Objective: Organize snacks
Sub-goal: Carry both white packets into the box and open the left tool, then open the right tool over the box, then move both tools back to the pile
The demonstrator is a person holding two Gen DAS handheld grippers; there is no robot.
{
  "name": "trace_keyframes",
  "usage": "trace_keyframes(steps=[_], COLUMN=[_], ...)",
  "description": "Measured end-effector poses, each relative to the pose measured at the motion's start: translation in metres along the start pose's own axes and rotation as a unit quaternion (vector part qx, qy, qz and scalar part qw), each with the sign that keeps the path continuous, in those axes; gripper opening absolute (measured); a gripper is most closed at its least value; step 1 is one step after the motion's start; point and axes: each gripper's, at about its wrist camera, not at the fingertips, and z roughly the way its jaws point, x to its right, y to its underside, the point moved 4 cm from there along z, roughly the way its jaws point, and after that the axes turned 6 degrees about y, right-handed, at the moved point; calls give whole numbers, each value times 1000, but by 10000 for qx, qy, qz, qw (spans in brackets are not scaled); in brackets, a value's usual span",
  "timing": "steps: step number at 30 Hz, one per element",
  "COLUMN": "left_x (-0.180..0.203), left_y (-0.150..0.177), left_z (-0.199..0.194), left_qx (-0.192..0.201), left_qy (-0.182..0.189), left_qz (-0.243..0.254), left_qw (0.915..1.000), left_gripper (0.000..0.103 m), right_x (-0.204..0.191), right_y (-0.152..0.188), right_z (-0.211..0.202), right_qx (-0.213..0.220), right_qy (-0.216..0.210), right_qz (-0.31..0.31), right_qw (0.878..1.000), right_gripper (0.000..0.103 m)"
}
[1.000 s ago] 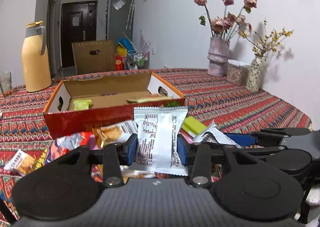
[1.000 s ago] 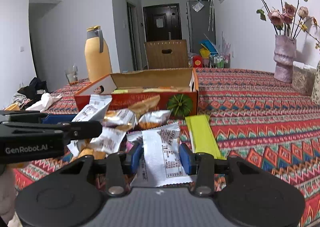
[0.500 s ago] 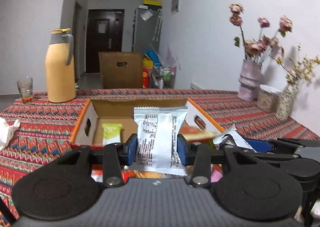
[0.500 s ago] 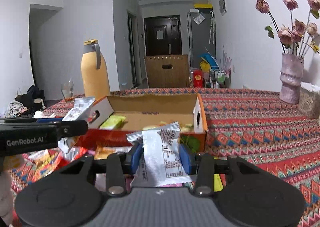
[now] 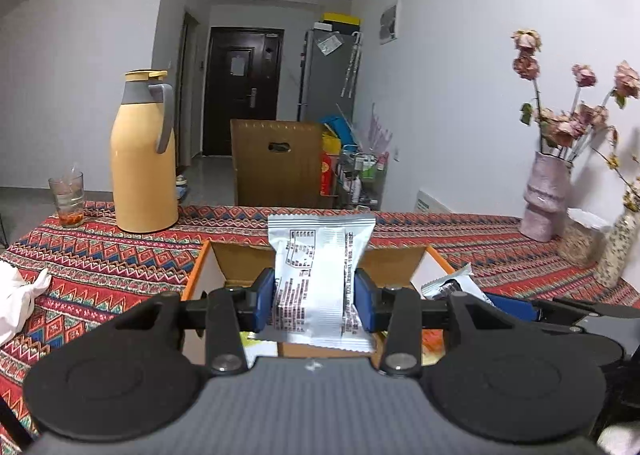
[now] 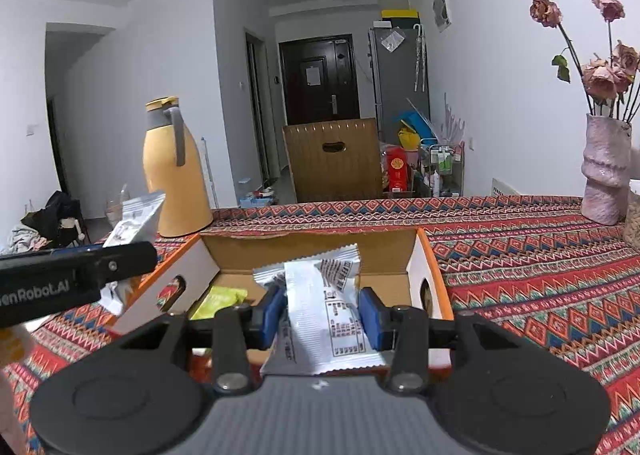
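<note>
My left gripper (image 5: 316,299) is shut on a silver snack packet (image 5: 318,255) that stands upright between its blue pads, over the near end of the open cardboard box (image 5: 240,261). My right gripper (image 6: 322,313) is shut on a second silver snack packet (image 6: 324,307), held above the same box (image 6: 308,245). A green packet (image 6: 218,301) lies on the box floor. In the right wrist view the left gripper's arm (image 6: 72,275) crosses the left side with its packet (image 6: 134,215). The right gripper's finger (image 5: 516,305) and packet tip (image 5: 448,285) show in the left wrist view.
A yellow thermos jug (image 5: 144,153) and a drinking glass (image 5: 67,197) stand at the far left of the patterned tablecloth (image 6: 540,255). A pink vase with dried roses (image 5: 546,195) and a speckled vase (image 5: 618,247) stand at the right. White cloth (image 5: 14,299) lies at left.
Both grippers, each with its silver packet, rose and moved forward from the pile of loose snacks to above the open box. The pile has dropped out of sight below.
</note>
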Motion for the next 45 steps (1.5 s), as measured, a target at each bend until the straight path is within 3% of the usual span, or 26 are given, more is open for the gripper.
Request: trace_keyframes(steps=[10,18,21,22,23,25,27,30,45], left_x=[-26,-32,-33,-33,-33,-34,-36,-38,-37], left_y=[13,24,25,25,25,23,21,19,8], left_z=[44,57,53,52,51,47,41,38,26], left_qx=[-83,-318,-303,-274,-251,-169,-17,26,127], left_qy=[-350,-365,-372,-396,-406,-493,-570,-577,-592], left_qz=[-275,-272,-297,-293,-302,-350,-370,-432,-511], left_qw=[9990,9985,9984,9984,9984,9980,9977,9974,9969], left_gripper=[42,42,47,53,58,94,103,103,103], right_x=[-7,-14,-13,-12,-11,-8,-4,2,9], right_y=[-1,10,13,13,13,12,12,11,3], right_z=[49,65,66,64,63,61,59,57,51], right_qx=[11,-202,-237,-218,-207,-162,-122,-64,36], right_qy=[97,95,154,191,215,255,304,357,406], right_qz=[114,16,10,23,34,89,135,239,374], right_qw=[9999,9997,9996,9996,9995,9995,9994,9991,9985], right_gripper=[41,41,42,43,46,67,85,103,103])
